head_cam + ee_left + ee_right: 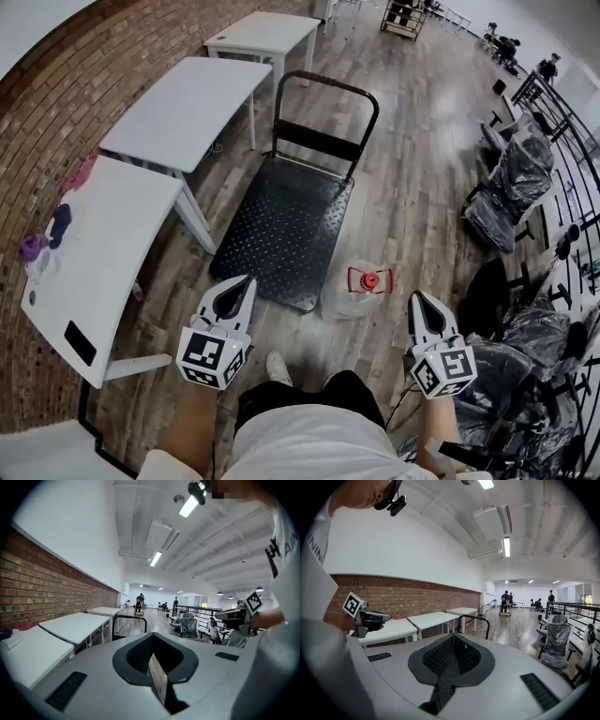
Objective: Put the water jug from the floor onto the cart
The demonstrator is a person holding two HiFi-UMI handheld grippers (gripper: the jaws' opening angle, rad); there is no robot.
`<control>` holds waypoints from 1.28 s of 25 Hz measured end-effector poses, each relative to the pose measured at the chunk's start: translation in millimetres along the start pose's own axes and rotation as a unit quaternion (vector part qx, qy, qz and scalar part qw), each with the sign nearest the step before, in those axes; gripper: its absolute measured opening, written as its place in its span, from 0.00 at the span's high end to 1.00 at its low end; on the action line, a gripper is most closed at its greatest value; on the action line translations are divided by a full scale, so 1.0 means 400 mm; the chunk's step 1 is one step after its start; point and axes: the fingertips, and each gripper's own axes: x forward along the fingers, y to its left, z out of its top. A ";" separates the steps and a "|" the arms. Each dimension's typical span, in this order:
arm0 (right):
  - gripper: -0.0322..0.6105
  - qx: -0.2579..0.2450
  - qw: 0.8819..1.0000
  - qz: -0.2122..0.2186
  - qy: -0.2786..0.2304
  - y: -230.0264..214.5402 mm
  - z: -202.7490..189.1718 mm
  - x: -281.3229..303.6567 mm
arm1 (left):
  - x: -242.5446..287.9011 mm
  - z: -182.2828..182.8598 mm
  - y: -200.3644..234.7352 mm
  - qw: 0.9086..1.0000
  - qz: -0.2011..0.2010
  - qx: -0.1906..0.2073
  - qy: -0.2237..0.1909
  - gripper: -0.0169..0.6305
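Note:
A clear water jug [356, 292] with a red cap [371, 278] stands upright on the wood floor, just off the near right corner of the black platform cart [281, 225]. The cart's deck carries nothing, and its black handle [323, 112] rises at the far end. My left gripper [246, 281] is shut and empty, hovering over the cart's near edge to the left of the jug. To the jug's right, my right gripper [416, 296] is also shut and empty. Neither touches the jug. Both gripper views look level across the room, showing the cart handle [129, 617] [476, 618] but not the jug.
White tables [187, 103] [89, 253] line the brick wall on the left, with another [267, 33] further back. Plastic-wrapped office chairs [516, 178] and a black railing [562, 122] stand on the right. My shoe [277, 367] is below the cart's near edge.

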 end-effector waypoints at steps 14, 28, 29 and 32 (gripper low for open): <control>0.95 0.022 0.994 0.101 0.034 -0.108 -0.080 0.251 | 0.123 -0.054 0.029 0.995 0.083 -0.047 0.023 0.97; 0.78 0.019 0.979 0.135 0.154 -0.309 -0.467 0.475 | 0.385 -0.250 -0.055 0.989 0.107 -0.056 0.090 0.97; 0.77 0.021 0.977 0.133 0.163 -0.314 -0.502 0.484 | 0.392 -0.271 -0.052 0.988 0.109 -0.057 0.095 0.97; 0.72 0.028 0.974 0.128 0.187 -0.321 -0.603 0.502 | 0.409 -0.333 -0.040 0.986 0.112 -0.053 0.112 0.97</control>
